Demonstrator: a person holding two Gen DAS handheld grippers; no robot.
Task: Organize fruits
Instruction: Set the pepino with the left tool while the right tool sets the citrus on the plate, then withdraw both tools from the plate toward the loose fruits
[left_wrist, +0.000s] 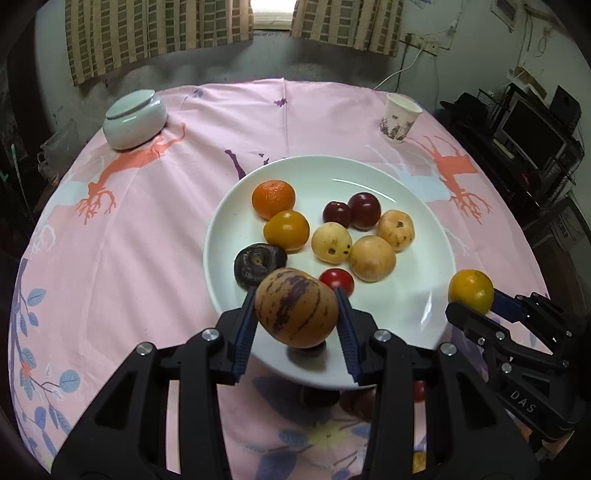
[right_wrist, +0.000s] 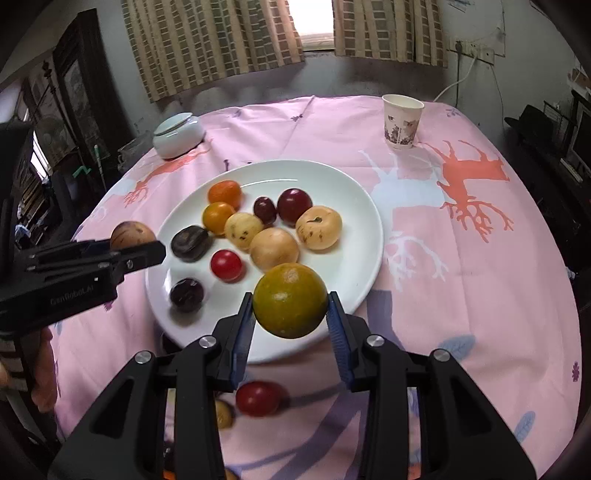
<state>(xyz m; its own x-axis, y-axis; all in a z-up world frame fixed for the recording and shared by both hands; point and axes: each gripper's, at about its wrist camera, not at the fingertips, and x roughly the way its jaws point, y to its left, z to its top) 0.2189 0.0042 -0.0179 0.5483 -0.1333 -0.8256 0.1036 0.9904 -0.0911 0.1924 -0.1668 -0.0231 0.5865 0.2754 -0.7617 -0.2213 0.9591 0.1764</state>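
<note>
Left gripper (left_wrist: 297, 314) clamped on striped fruit (left_wrist: 296, 308), right gripper (right_wrist: 290, 314) clamped on orange (right_wrist: 290, 301), both above white plate (right_wrist: 354, 266).

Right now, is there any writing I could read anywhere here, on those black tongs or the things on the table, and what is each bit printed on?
"DAS": pale letters on the black body of the right tongs, seen from the left camera.
"GenRobot.AI", as best I can read it, slightly blurred: on the black body of the left tongs, seen from the right camera.
White paper cup with a purple flower print: a pattern only, no legible words.
</note>
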